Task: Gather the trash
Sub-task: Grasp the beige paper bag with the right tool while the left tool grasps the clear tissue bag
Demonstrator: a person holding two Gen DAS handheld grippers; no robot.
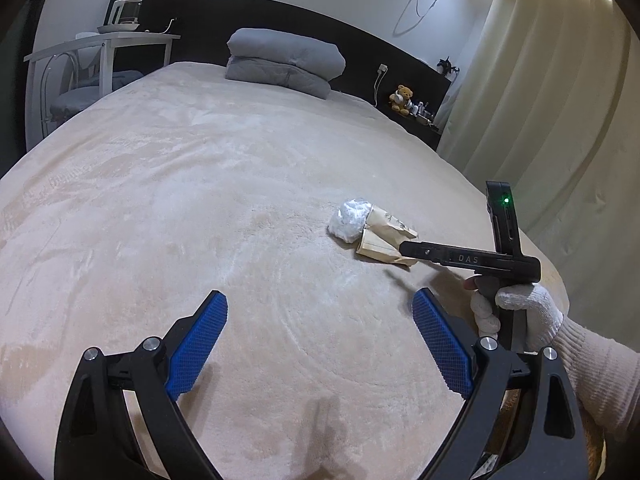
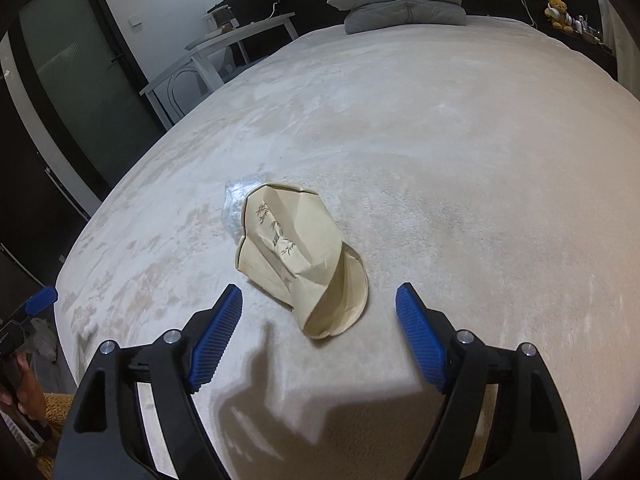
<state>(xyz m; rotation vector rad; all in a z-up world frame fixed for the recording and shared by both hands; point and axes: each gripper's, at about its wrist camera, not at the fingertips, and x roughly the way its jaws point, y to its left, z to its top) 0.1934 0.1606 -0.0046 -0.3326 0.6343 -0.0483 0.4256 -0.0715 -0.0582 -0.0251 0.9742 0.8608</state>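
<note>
A crumpled tan paper bag point(image 2: 304, 256) with a bamboo print lies on the beige bed cover point(image 2: 460, 168). A crumpled clear plastic wad point(image 2: 236, 204) lies right behind it, touching it. My right gripper point(image 2: 320, 300) is open and empty, its blue pads on either side of the bag's near end, just short of it. In the left wrist view the bag point(image 1: 380, 236) and plastic wad point(image 1: 350, 220) lie to the right, with the right gripper's black body reaching them. My left gripper point(image 1: 320, 308) is open and empty over bare cover.
A folded grey duvet point(image 1: 284, 62) lies at the head of the bed. A white side table point(image 1: 104, 46) with a kettle stands at the far left. A teddy bear point(image 1: 402, 99) sits on the dark shelf by the curtain point(image 1: 540, 100). A dark door point(image 2: 80, 92) is at left.
</note>
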